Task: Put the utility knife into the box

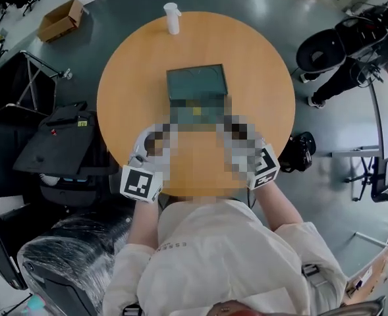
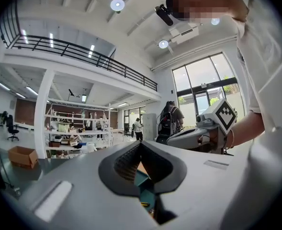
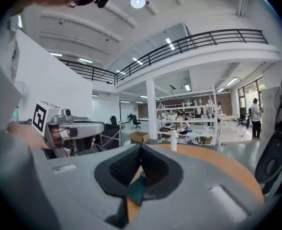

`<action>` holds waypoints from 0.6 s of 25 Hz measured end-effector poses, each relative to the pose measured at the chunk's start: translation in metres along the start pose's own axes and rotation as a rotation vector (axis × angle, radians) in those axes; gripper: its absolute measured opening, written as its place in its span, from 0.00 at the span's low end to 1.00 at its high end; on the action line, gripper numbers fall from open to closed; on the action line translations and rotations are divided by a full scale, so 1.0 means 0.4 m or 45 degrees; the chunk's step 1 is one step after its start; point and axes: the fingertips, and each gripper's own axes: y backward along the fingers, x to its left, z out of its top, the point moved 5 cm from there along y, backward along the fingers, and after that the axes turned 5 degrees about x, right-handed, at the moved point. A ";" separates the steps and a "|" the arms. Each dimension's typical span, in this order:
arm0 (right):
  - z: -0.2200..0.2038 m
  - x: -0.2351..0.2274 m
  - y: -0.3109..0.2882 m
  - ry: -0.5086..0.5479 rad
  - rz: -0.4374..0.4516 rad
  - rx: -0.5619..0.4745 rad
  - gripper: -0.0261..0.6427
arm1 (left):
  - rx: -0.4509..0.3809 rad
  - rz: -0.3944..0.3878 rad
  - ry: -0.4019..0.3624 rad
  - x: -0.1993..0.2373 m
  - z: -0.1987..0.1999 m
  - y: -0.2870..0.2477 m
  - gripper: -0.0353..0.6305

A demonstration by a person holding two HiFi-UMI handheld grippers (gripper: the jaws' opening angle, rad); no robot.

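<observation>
- Left gripper (image 2: 141,144) and right gripper (image 3: 141,147): jaws pressed together, empty, over the table's (image 1: 124,91) near edge.
- Box (image 1: 196,82) at the middle of the table, bottle (image 1: 172,17) at the far edge.

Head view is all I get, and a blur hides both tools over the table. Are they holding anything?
Observer: No. In its own view, the left gripper has its fingers shut together with nothing between them.
Operator: And the other one?
Observer: The same. The right gripper is shut and empty in the right gripper view.
Operator: My camera only looks down. What is higher up in the room?
Observer: A balcony with a dark railing runs along the wall, above open shelves.
</observation>
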 end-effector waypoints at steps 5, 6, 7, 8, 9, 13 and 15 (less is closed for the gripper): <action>-0.026 0.029 0.100 0.047 0.011 -0.056 0.03 | -0.008 0.079 0.019 -0.089 -0.031 0.076 0.08; -0.033 0.036 0.111 0.048 0.006 -0.073 0.03 | -0.011 0.090 0.028 -0.104 -0.039 0.089 0.08; -0.039 0.045 0.122 0.047 -0.003 -0.092 0.03 | -0.013 0.093 0.036 -0.119 -0.047 0.100 0.08; -0.042 0.057 0.134 0.047 -0.013 -0.114 0.03 | -0.013 0.092 0.039 -0.134 -0.056 0.111 0.08; -0.045 0.070 0.146 0.053 -0.020 -0.135 0.03 | -0.010 0.090 0.035 -0.148 -0.063 0.121 0.08; -0.059 0.125 0.194 0.105 -0.013 -0.150 0.03 | -0.016 0.090 0.005 -0.195 -0.052 0.162 0.08; -0.061 0.145 0.213 0.107 -0.010 -0.147 0.03 | -0.024 0.082 -0.002 -0.210 -0.044 0.190 0.08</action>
